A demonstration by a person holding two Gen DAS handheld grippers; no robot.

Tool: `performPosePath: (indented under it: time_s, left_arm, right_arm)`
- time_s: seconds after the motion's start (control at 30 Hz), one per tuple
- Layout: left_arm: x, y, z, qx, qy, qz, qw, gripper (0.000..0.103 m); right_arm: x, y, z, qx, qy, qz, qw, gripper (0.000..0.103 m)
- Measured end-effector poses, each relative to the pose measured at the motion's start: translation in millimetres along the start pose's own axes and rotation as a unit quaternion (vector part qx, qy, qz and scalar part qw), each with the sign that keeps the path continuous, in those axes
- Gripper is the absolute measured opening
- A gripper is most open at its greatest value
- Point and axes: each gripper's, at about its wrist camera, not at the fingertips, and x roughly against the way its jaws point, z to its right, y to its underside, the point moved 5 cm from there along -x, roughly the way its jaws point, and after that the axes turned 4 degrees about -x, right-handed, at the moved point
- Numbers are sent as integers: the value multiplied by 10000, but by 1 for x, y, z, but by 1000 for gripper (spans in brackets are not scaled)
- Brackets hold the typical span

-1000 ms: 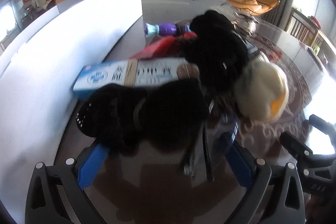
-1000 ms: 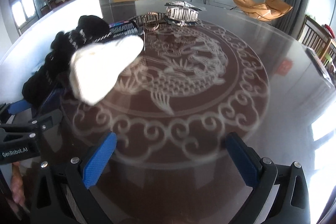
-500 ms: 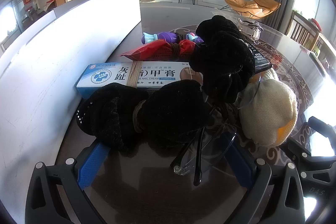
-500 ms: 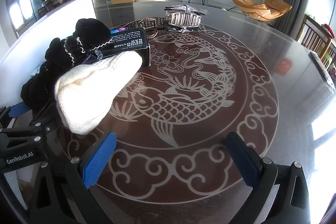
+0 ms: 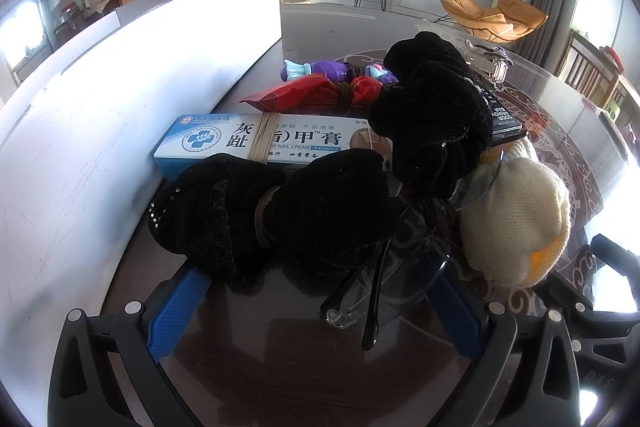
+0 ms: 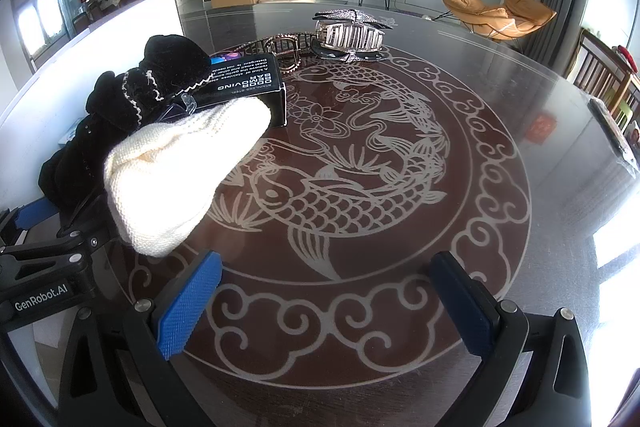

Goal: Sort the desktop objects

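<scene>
Left wrist view first: the left gripper [image 5: 316, 291] is sitting with its jaws spread wide and gripping nothing, pointing straight at a pile that's bunching up against the white board [image 5: 120, 115], probably because that's the sorted corner. Right between the blue pads a pair of clear glasses [image 5: 384, 287] is lying folded on the table [image 5: 280, 355], touching a black knitted bundle [image 5: 280, 215] tied with a band. Behind that a blue cream box [image 5: 256, 143] is resting, then a red packet [image 5: 312, 93] and a purple toy [image 5: 320, 69]. A cream knit hat [image 5: 516, 219] is leaning on the right. Right wrist view: the right gripper [image 6: 324, 301] is hovering wide open too, over bare patterned tabletop, nothing between its pads. The cream hat is sitting just left of it, leaning on a black box [image 6: 244, 87]. Far back a silver hair claw [image 6: 348, 35] and what I think is a bracelet [image 6: 284, 47] (kinda small) are waiting well apart from the pile, so those look unsorted.
</scene>
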Motion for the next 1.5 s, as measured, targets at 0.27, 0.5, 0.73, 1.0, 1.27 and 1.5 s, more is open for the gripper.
performPosePath:
  time_s: [0.27,0.5,0.73,1.0,1.27,1.5]
  left_arm:
    - [0,1,0,3,-1,3,10000,103]
    - [0,1,-1,3,0,5,10000,103]
    - [0,2,-1,5,1,10,10000,103]
    - [0,2,-1,5,1,10,10000,103]
    - [0,3,-1,5,1,10,10000,103]
    - [0,3,-2,5,0,10,10000,103]
  right_arm:
    - [-1,0,0,1,1,-1,10000,103]
    - [0,0,0,2,1,1,10000,103]
    - [0,0,0,2,0,-1,10000,103]
    - [0,0,0,4,0,2,10000,103]
    - [0,0,0,6,-4,2,10000,103]
    - [0,0,0,6,-4,2,10000,103]
